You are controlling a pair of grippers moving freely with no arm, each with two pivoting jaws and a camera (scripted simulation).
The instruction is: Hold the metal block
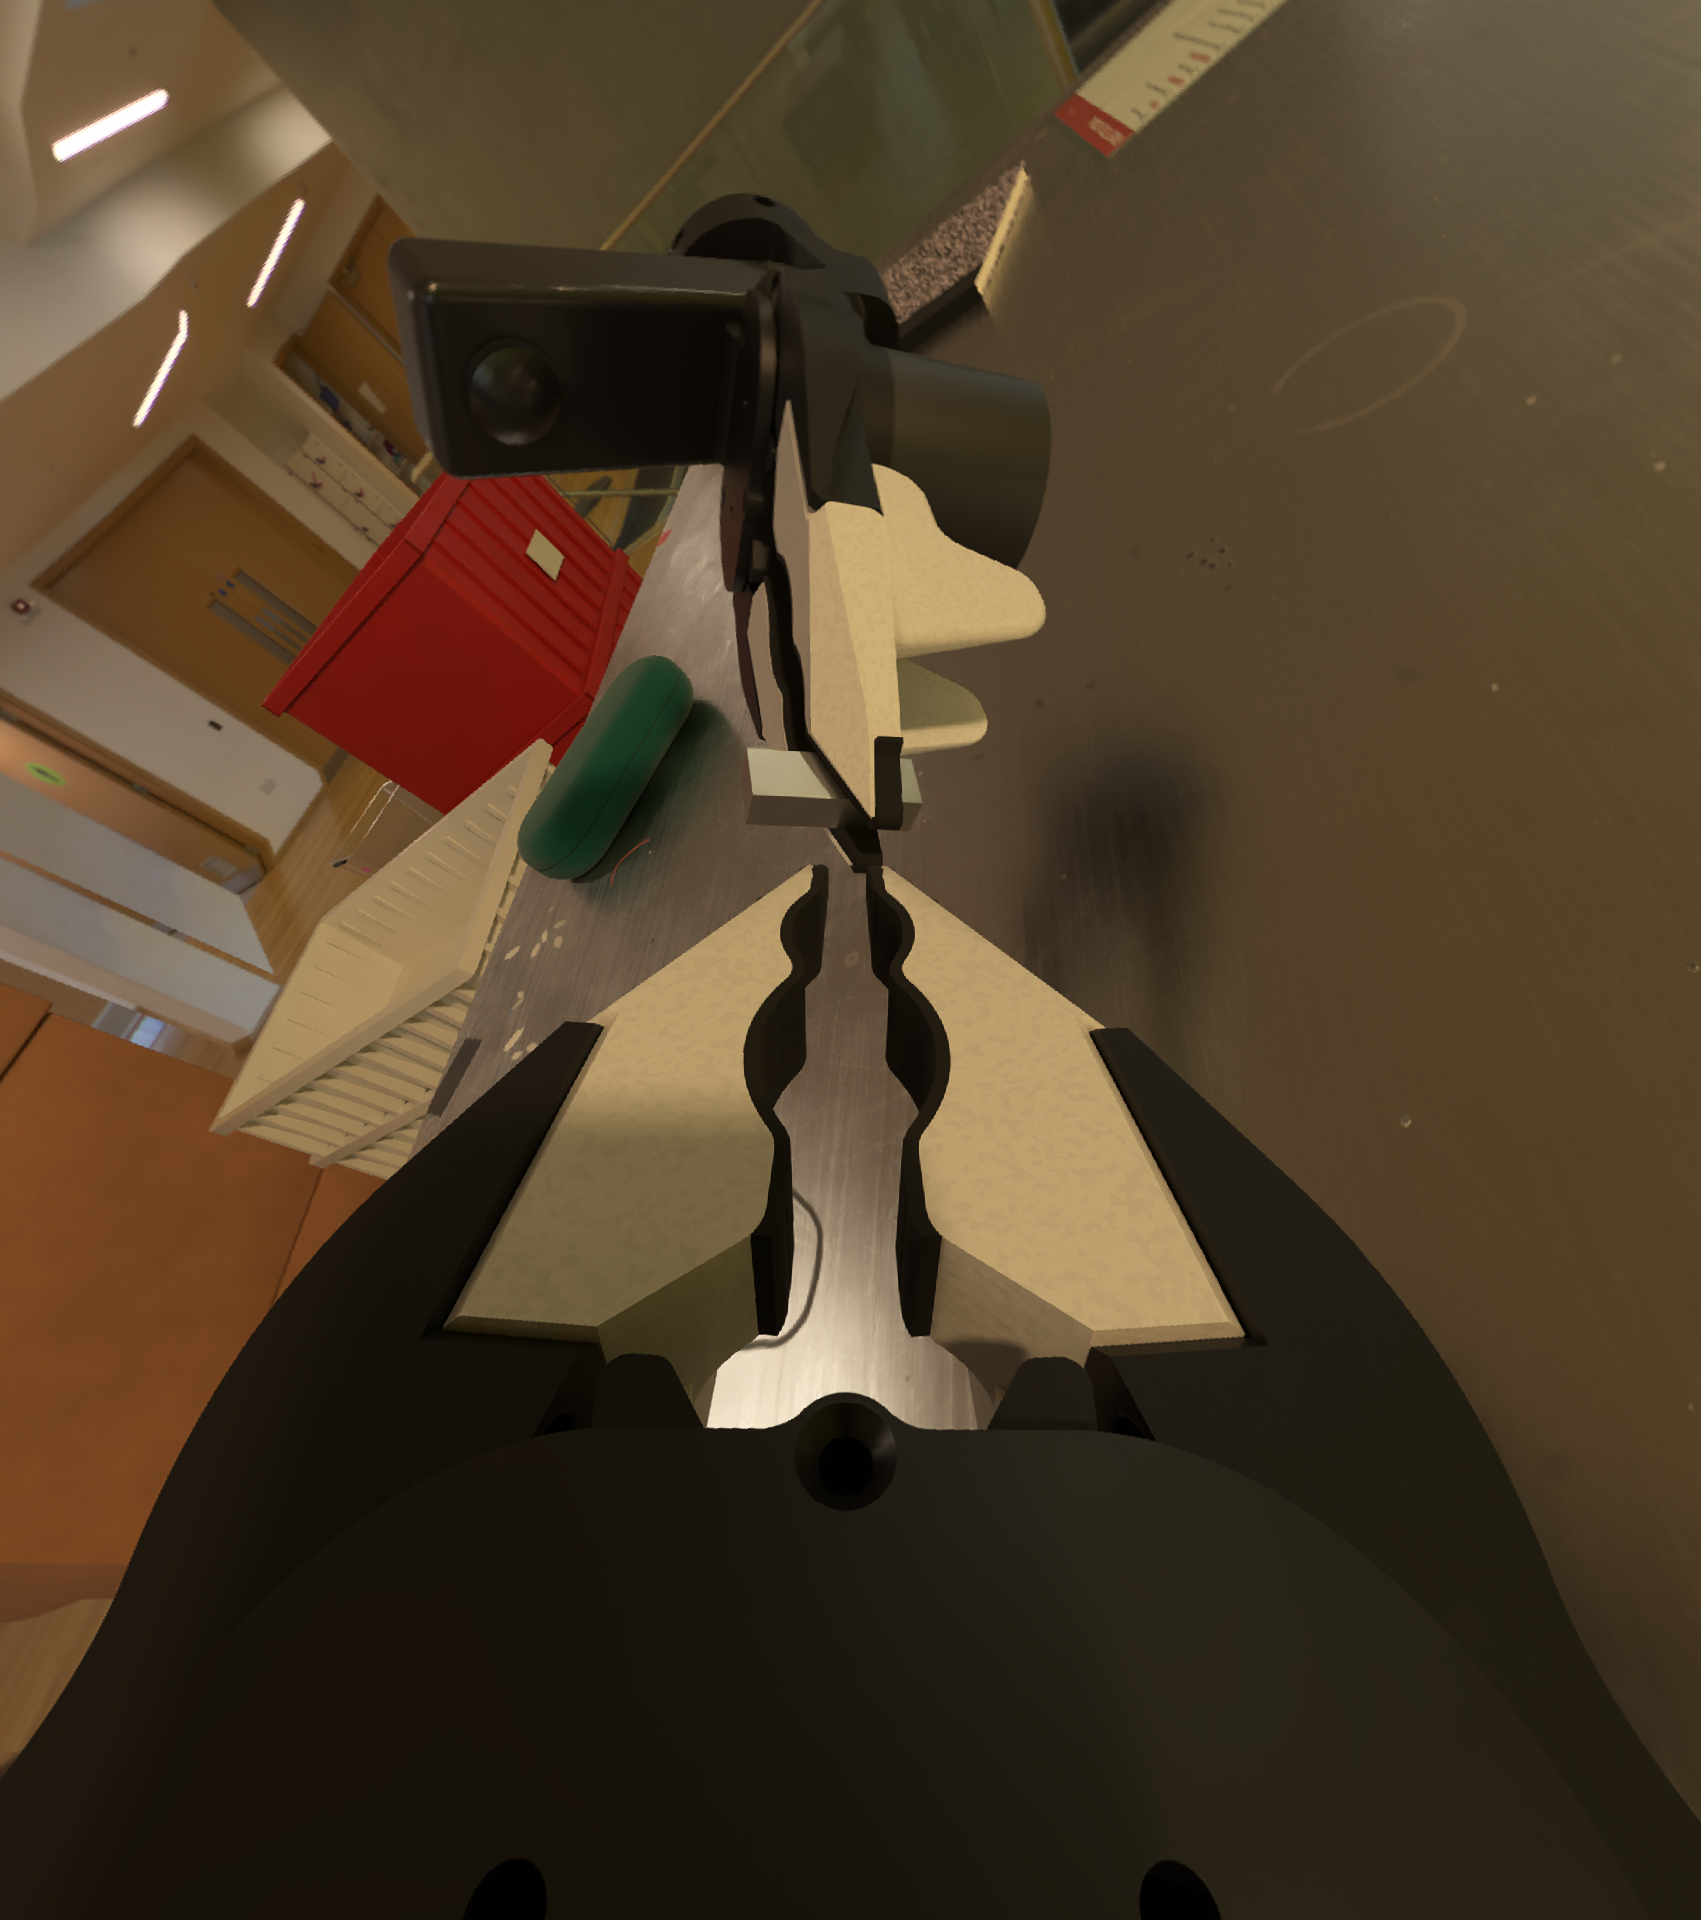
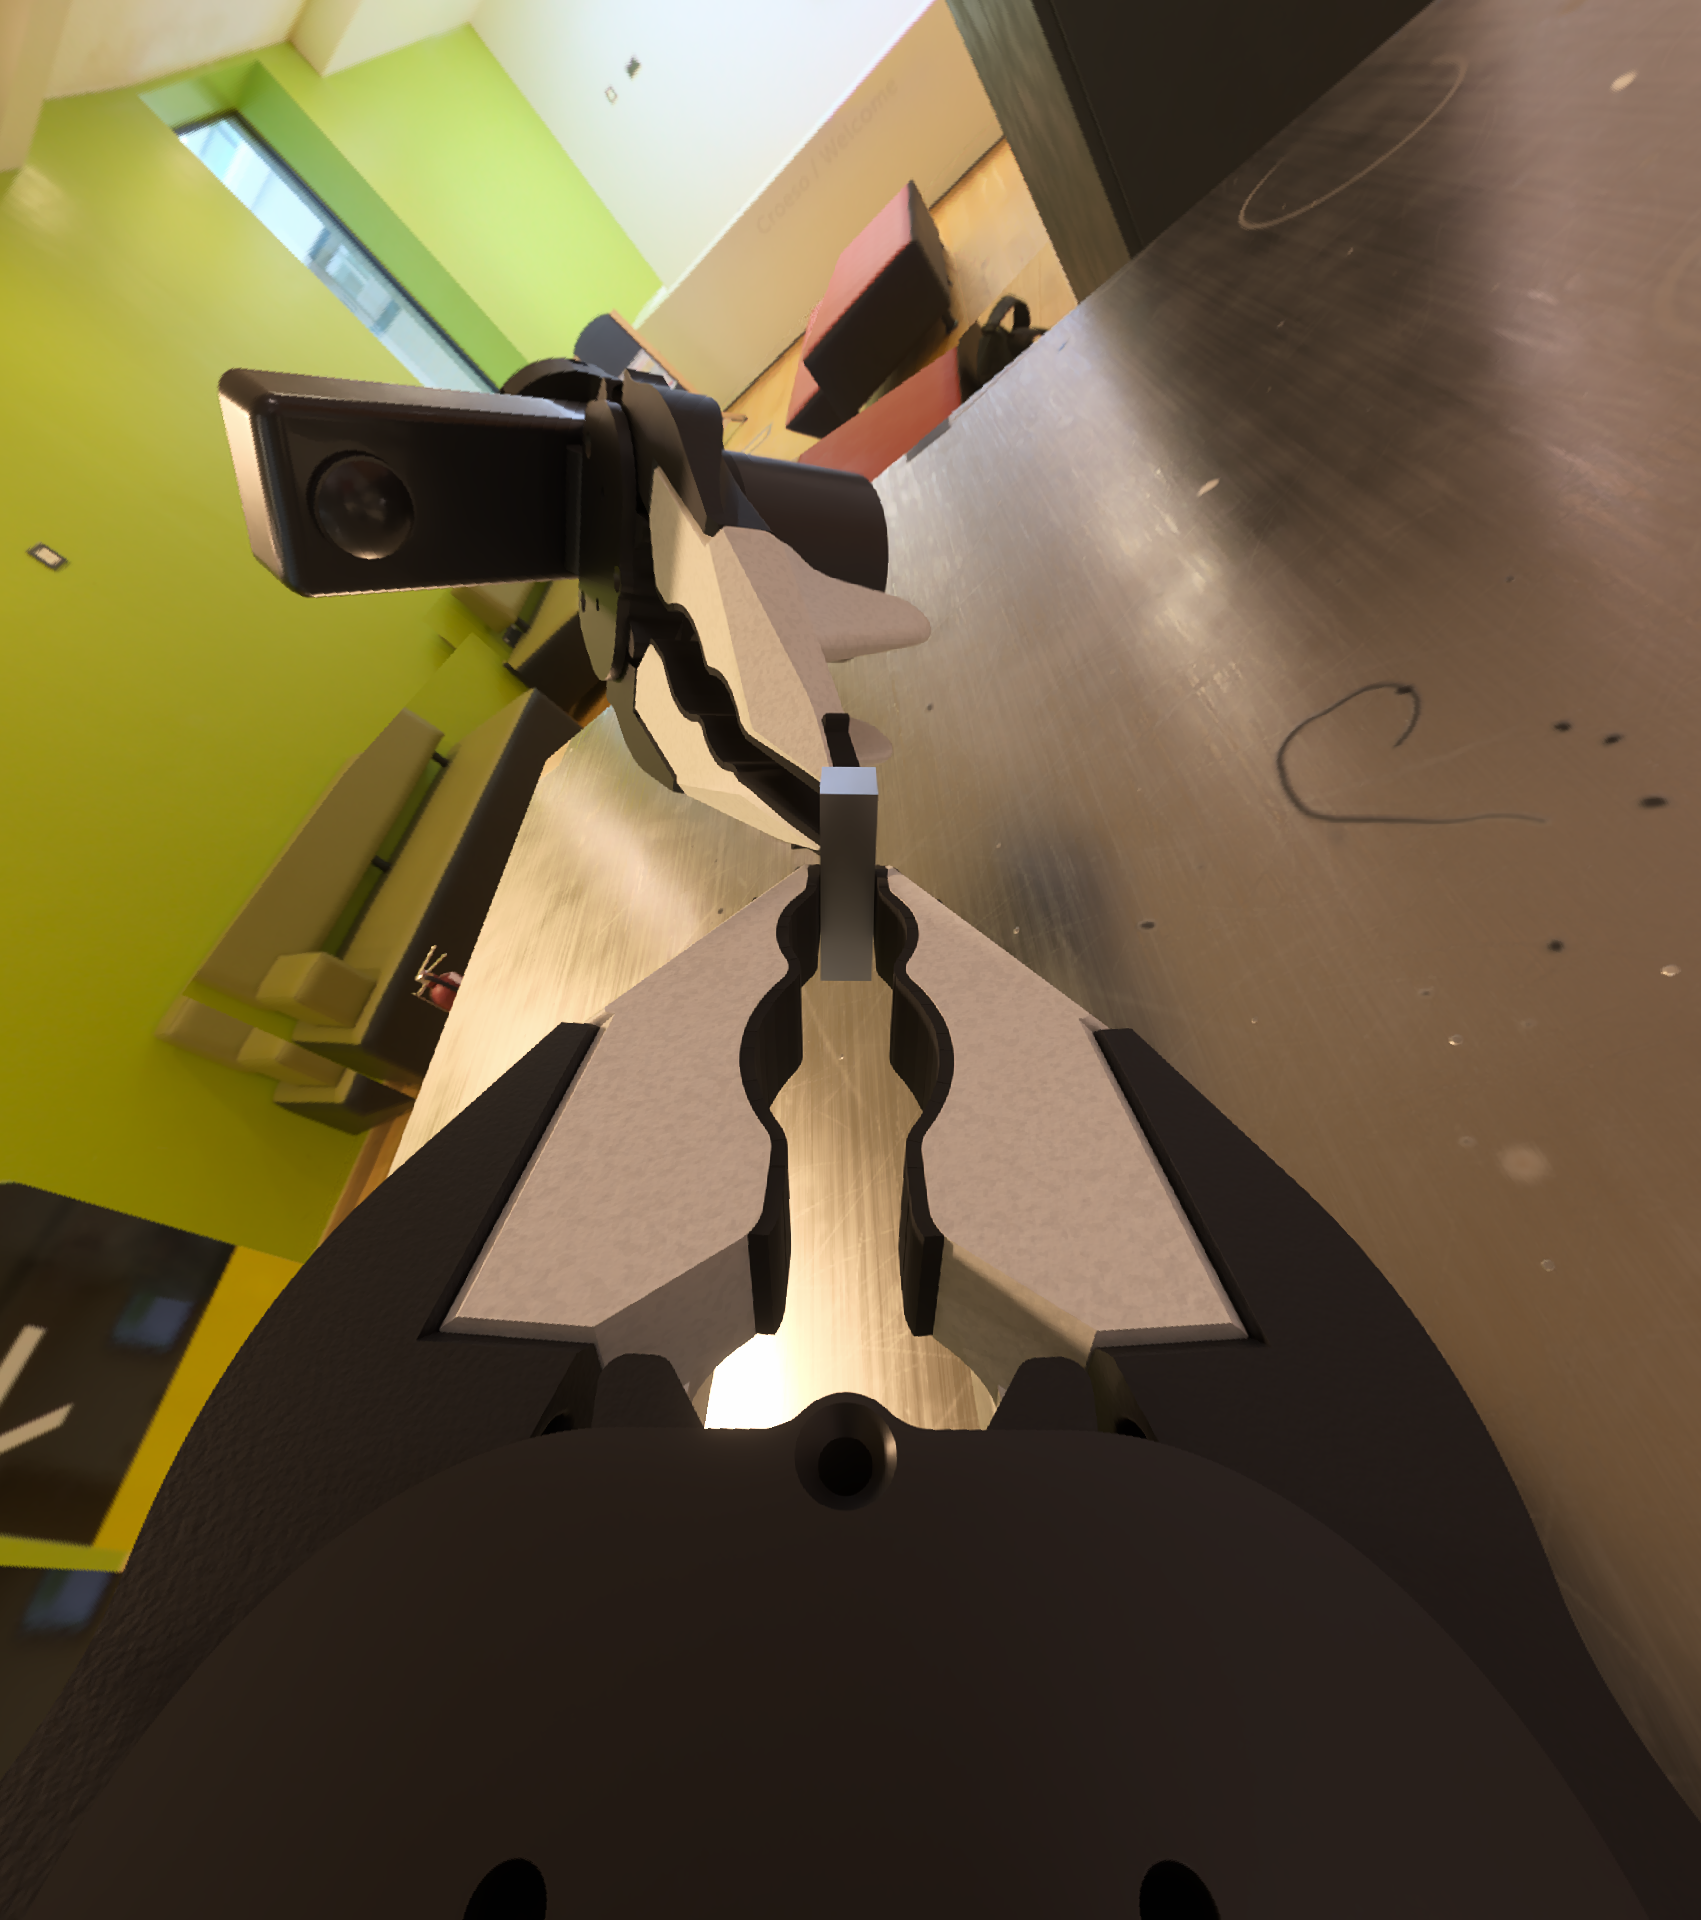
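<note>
The metal block is a small grey bar. My right gripper is shut on it, and the bar sticks out above and below the fingertips, over the metal table. In the left wrist view the block lies crosswise, clamped in the right gripper just beyond my own tips. My left gripper is nearly shut with a narrow slit and nothing between its fingers. Its tips sit right against the right gripper's tips, just short of the block. The left gripper shows ahead in the right wrist view, rolled sideways.
On the table beyond the grippers lie a green oval case, a red ribbed box and a cream slatted crate at the table's edge. A black scribble marks the tabletop.
</note>
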